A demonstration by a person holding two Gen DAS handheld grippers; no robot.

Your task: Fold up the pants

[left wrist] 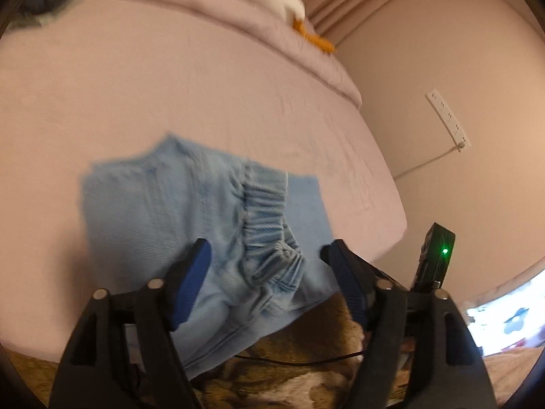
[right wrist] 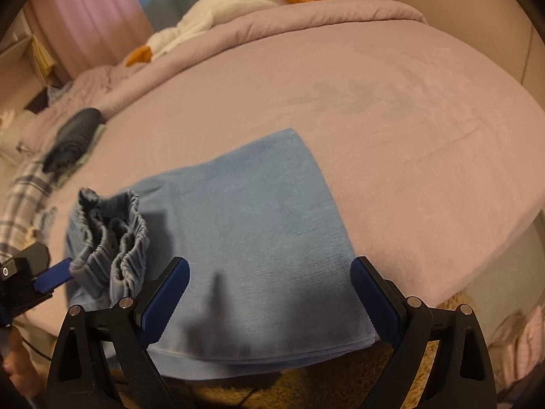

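Note:
Light blue pants lie folded on the pink bed, their near edge hanging over the bed's front. The bunched elastic waistband stands up at the left side of the pile. My left gripper is open, and the waistband sits between its blue pads without being pressed. In the right wrist view, one blue finger of that gripper reaches the waistband from the left. My right gripper hovers open over the flat folded part, and its shadow falls on the cloth.
A white plush goose with orange feet lies on the rumpled duvet at the back. A dark rolled garment and plaid cloth are at the far left. A brown shaggy rug with a cable lies below the bed edge. A power strip hangs on the wall.

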